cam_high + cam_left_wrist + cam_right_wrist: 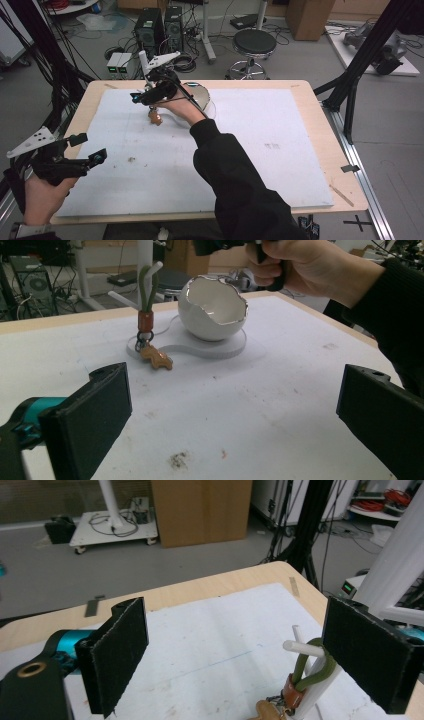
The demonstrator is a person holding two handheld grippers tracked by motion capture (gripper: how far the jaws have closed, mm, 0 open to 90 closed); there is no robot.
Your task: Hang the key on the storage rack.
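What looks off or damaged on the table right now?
The white bowl has a jagged, broken-eggshell rim, possibly by design. Small dark specks mark the white mat near the left gripper. Nothing is spilled.

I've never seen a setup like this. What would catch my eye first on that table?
Probably the glossy white bowl shaped like a cracked eggshell, sitting on a flat white base at the far side of the white mat. Just beside it, a small white peg stand has an olive-green cord loop with a brown charm hung on it, the charm resting on the mat. The right gripper hovers open right over that stand, while the left gripper waits open at the near left edge.
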